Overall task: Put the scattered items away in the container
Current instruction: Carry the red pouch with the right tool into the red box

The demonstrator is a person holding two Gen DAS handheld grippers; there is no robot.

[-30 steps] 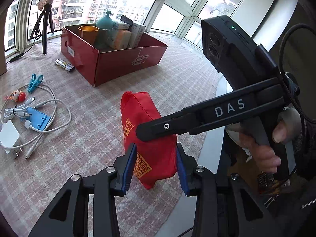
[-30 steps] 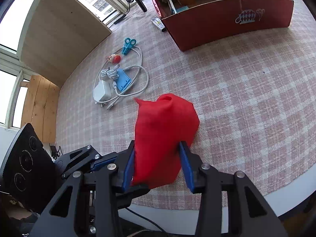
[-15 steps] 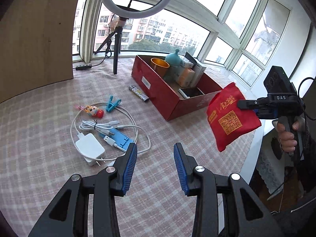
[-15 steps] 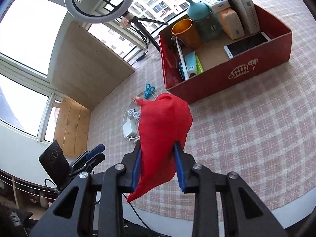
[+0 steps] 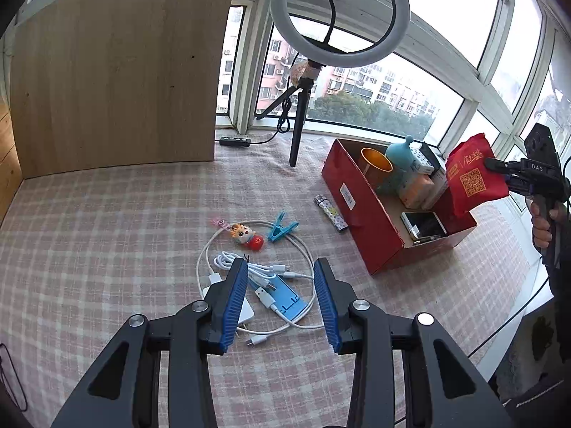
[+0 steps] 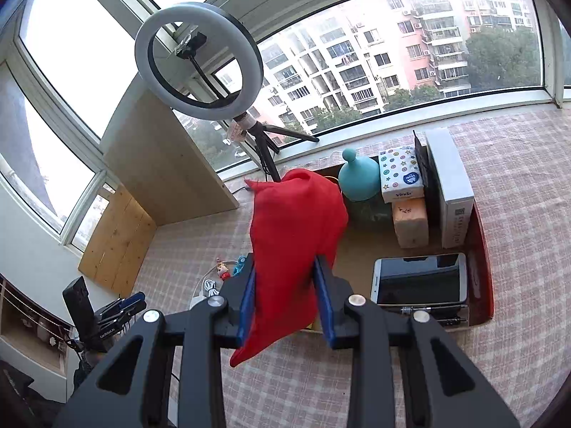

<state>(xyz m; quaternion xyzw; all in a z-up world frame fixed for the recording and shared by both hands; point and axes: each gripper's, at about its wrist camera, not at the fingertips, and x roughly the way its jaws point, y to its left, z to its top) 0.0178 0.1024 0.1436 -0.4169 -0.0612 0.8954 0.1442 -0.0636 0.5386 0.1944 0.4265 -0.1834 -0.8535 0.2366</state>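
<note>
**Item: pouch over box, release pending**

1. Right gripper (image 6: 285, 296), lower centre of its view: fingers clamped on the red pouch (image 6: 296, 228), which hangs above the box (image 6: 481, 249).
2. Phone (image 6: 419, 283), centre right: we judge the pouch should go down left of it, onto bare floor.
3. Cup (image 5: 376, 159) and bottle (image 6: 358, 178), farther up: we would lower clear of both, then spread the fingers.
4. Left gripper (image 5: 282, 301), lower centre of its own view: fingers apart, empty, above the cables (image 5: 257, 271).
</note>
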